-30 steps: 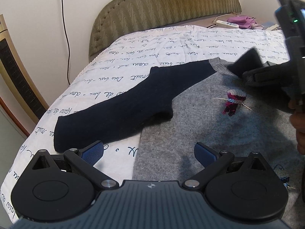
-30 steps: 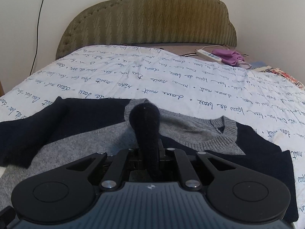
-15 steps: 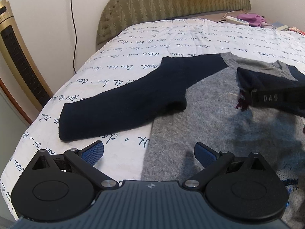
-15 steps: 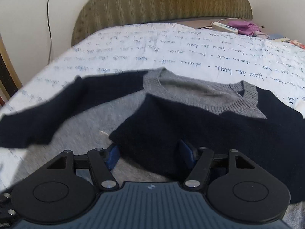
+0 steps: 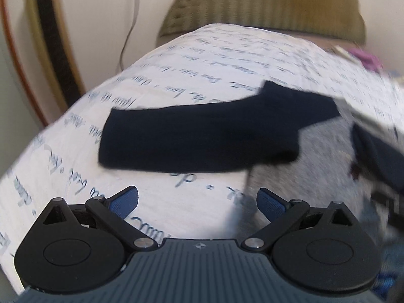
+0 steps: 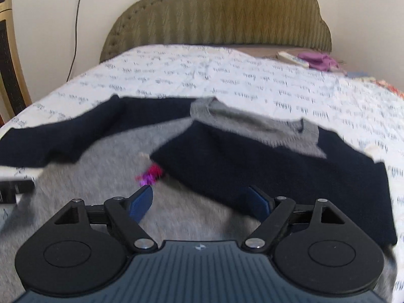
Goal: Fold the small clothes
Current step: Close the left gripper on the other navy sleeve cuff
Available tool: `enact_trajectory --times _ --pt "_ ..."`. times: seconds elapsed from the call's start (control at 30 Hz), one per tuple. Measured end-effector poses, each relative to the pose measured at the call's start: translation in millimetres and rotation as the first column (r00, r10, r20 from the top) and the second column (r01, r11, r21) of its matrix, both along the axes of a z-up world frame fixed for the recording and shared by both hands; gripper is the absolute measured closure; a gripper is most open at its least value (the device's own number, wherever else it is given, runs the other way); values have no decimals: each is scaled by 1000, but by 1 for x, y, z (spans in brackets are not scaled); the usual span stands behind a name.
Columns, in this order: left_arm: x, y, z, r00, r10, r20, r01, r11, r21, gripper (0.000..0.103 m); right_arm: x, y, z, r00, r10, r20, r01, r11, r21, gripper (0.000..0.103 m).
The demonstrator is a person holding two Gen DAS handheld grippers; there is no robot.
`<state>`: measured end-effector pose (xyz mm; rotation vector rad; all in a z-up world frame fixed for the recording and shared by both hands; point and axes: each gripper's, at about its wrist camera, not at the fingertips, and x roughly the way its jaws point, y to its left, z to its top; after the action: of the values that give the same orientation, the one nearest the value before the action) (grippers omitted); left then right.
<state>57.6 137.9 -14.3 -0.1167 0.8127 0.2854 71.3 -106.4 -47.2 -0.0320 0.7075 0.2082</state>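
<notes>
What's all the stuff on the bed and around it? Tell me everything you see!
sweater: one, grey body with navy sleeves, spread on the bed; one sleeve folded across the chest, the other sleeve stretched out sideways.
patch: one, pink and purple, on the sweater's chest.
bedspread: one, white with blue handwriting, covering the bed.
headboard: one, olive green, padded, against the wall.
remote: one, white, near the headboard.
purple cloth: one, beside the remote.
cable: one, dark, hanging down the wall.
gold and black panel: one, standing beside the bed.
left hand-held gripper: one, black with blue pads, open over the bedspread.
right hand-held gripper: one, same colours, jaws just opened, over the sweater.
</notes>
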Motion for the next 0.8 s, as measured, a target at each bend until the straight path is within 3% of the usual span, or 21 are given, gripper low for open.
enact_trajectory --times 0.07,0.13,0.27,0.4,0.6,0.8 --pt "2 22 -2 998 61 9 -60 992 -112 7 -2 -4 -7 1000 -1 -22 1 1000 14 13" --pt "4 43 -6 992 125 13 -119 966 -227 9 -1 -6 -14 999 -7 -35 7 1000 3 1" --pt "5 72 -7 972 232 44 -197 899 -391 9 -3 -9 -26 999 -27 -32 28 999 16 0" --pt "7 86 -6 954 293 55 -233 848 -476 11 -15 -11 -36 999 -34 37 32 999 31 0" --pt "8 108 -12 925 371 75 -261 768 -585 12 -13 -12 -35 999 -35 33 34 999 35 0" --pt "17 117 -14 892 441 97 -296 735 -610 17 -13 -11 -35 999 -35 33 34 999 35 0"
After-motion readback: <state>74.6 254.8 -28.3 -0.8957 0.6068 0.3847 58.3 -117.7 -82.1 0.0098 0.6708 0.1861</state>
